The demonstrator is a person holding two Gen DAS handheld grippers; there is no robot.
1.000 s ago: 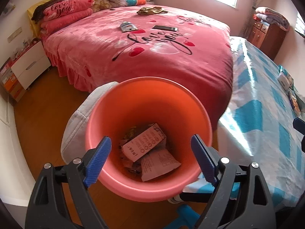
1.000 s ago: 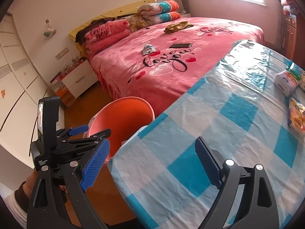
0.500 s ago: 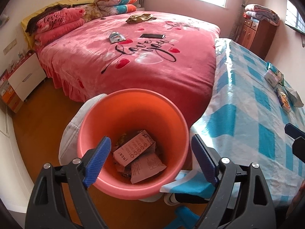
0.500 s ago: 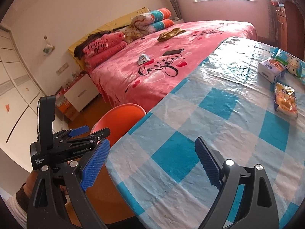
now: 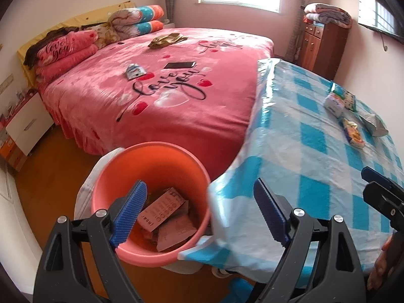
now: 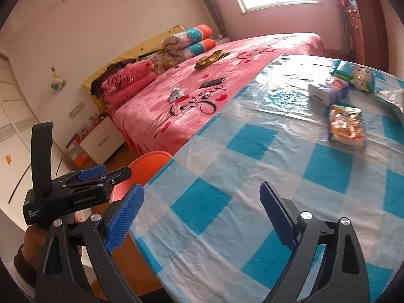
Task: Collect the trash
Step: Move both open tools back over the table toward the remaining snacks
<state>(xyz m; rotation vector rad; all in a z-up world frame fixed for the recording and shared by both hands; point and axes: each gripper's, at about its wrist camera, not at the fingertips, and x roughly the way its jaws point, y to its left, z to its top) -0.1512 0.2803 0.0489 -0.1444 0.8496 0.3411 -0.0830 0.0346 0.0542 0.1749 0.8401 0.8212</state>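
Note:
An orange bin (image 5: 161,161) stands on the floor by the table's corner and holds several paper wrappers (image 5: 161,212). My left gripper (image 5: 199,212) is open and empty just above and in front of the bin. My right gripper (image 6: 200,218) is open and empty over the blue-checked tablecloth (image 6: 252,176). On the table lie a yellow snack packet (image 6: 346,126), a white and blue box (image 6: 328,91), a green cartoon packet (image 6: 358,74) and a silver wrapper (image 6: 394,101). The bin's rim (image 6: 144,166) shows in the right wrist view.
A pink bed (image 5: 164,93) lies behind the bin with a phone (image 5: 179,65), a small wrapper (image 5: 135,70) and a gold cloth (image 5: 166,40) on it. A white nightstand (image 5: 22,128) stands at the left. A wooden cabinet (image 5: 323,40) is at the back right.
Both grippers have risen and swung right toward the table. The bin has slid lower and left in the left wrist view, and the table's packets have come closer in the right wrist view.

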